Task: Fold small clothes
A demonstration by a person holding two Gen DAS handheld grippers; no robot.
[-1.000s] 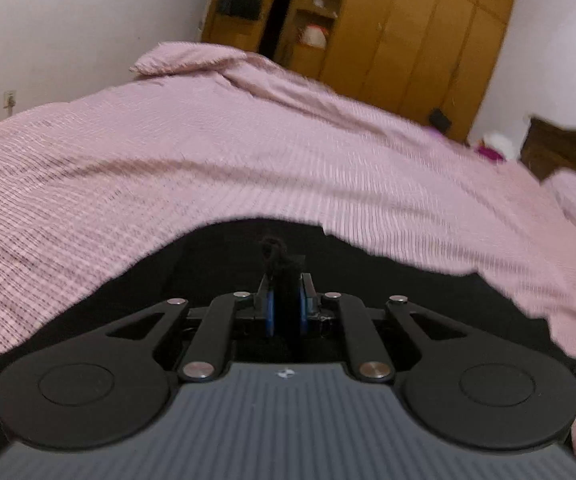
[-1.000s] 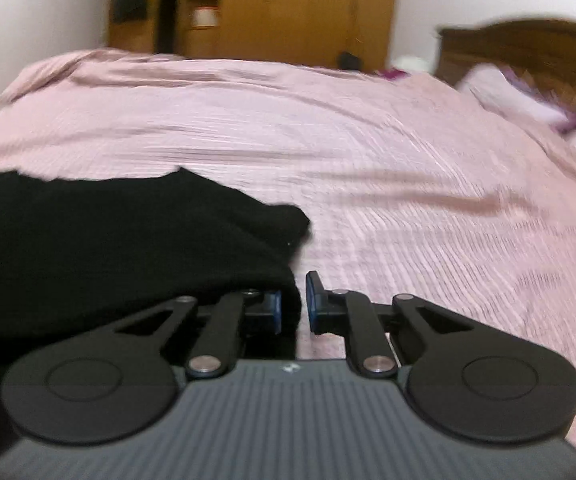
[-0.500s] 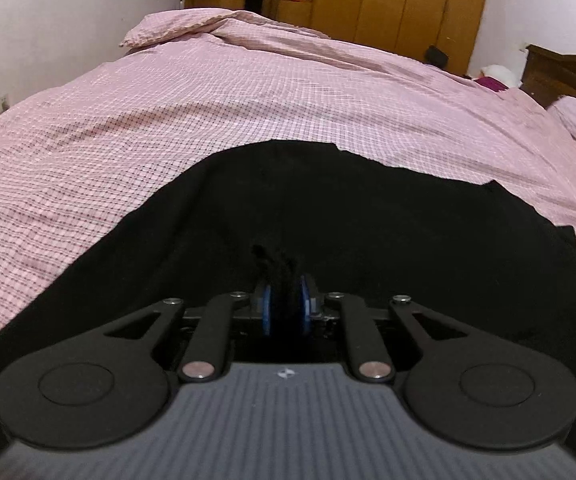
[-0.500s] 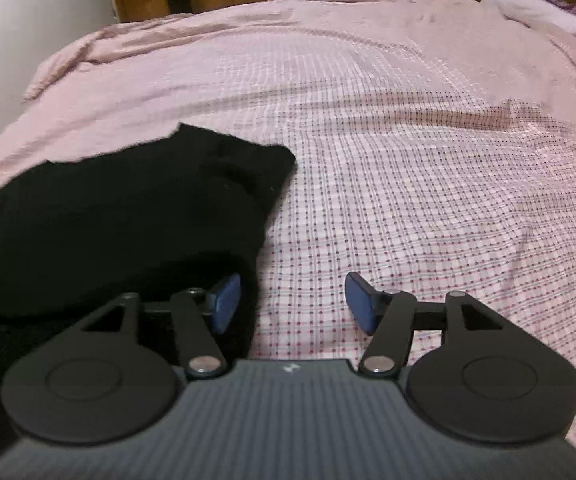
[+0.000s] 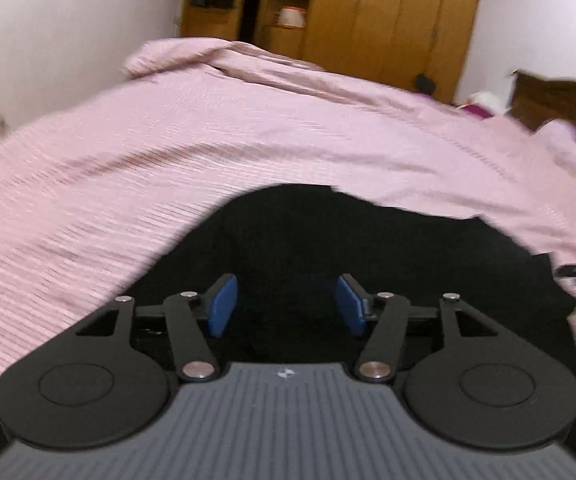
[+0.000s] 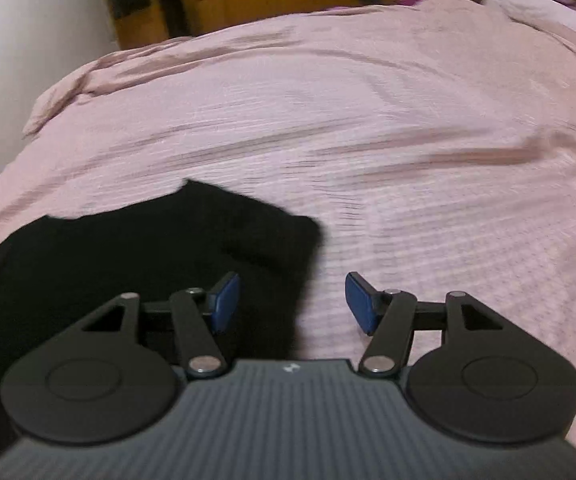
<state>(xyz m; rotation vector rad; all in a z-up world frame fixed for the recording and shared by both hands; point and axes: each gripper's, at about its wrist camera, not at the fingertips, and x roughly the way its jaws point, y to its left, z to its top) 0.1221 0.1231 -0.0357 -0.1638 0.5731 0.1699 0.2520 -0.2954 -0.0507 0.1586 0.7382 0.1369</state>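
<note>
Pink bed (image 5: 168, 152): one black garment (image 5: 368, 248), two grippers, jaws apart.

The black garment (image 5: 368, 256) lies spread flat on the pink checked bedcover (image 5: 168, 152), edges slightly rumpled.

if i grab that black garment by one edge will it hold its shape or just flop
The black garment probably flops: it lies limp, following the pink bedspread. It looks light, thin fabric. Pushed, it would likely bunch up, since its right edge already looks rumpled.

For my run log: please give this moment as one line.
left tool: open | right tool: open | black garment: released, on pink bedspread
</note>
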